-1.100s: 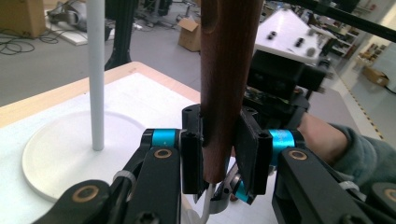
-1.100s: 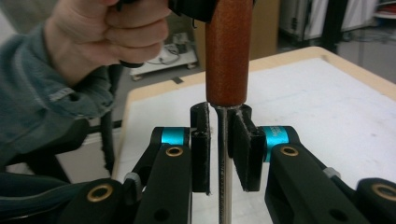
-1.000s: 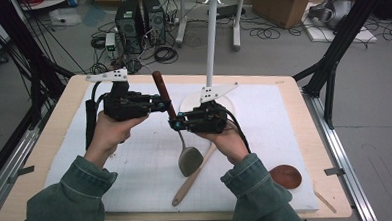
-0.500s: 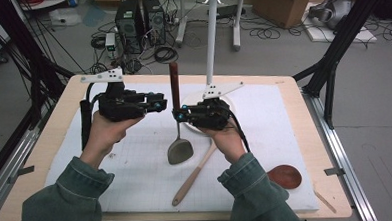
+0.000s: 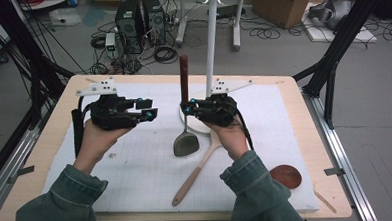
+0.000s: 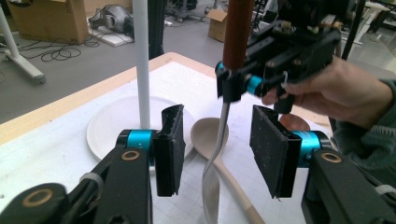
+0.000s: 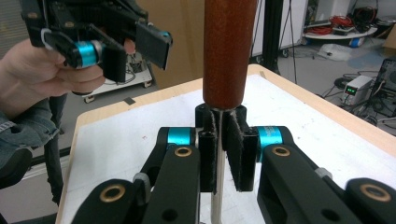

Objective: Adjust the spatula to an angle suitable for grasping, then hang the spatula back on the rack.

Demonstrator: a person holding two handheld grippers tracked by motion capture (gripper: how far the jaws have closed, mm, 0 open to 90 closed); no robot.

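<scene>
White gridded mat (image 5: 136, 163) covers wooden table (image 5: 50, 147); cables (image 5: 166, 51) litter grey floor (image 5: 374, 107).

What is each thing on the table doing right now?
Metal spatula: upright, brown handle up, blade down near the mat, held by its thin shaft.
Right hand-held gripper: shut on the spatula's shaft.
Left hand-held gripper: open, nothing between its pads, jaws just been opening.
Wooden spoon: lying flat on the mat.
White rack: standing upright on its round base.
Small brown dish: resting on the mat, near corner.
</scene>
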